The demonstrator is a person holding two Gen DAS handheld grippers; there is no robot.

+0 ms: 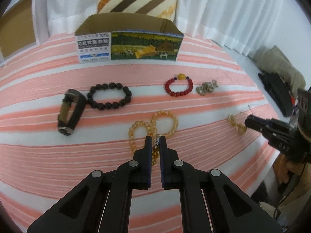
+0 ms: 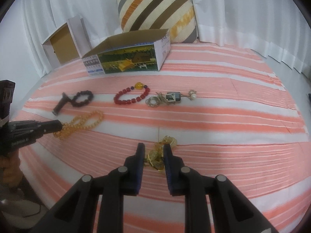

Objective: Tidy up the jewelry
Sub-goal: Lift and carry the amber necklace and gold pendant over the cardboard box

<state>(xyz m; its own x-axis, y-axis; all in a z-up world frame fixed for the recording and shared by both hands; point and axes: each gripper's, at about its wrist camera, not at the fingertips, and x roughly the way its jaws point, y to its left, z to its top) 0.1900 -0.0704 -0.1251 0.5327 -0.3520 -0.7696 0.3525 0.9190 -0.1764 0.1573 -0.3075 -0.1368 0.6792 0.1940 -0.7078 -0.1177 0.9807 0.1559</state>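
An open printed cardboard box (image 1: 128, 45) stands at the back of the striped bed; it also shows in the right wrist view (image 2: 126, 61). My left gripper (image 1: 156, 141) is nearly shut around the near end of a long amber bead strand (image 1: 153, 126), also visible in the right wrist view (image 2: 81, 125). My right gripper (image 2: 153, 151) is open, its fingers on either side of a gold coin bracelet (image 2: 161, 155), which the left wrist view shows too (image 1: 236, 124). A dark bead bracelet (image 1: 108, 96), a black watch (image 1: 70, 111), a red bead bracelet (image 1: 178, 87) and a metal chain pile (image 1: 207, 87) lie between.
A striped pillow (image 2: 157, 9) leans on the white curtain behind the box. A second open white box (image 2: 62, 44) stands at the back left. A small tag and a pearl piece (image 2: 175, 98) lie by the metal rings. Dark items (image 1: 276, 89) sit off the bed's right edge.
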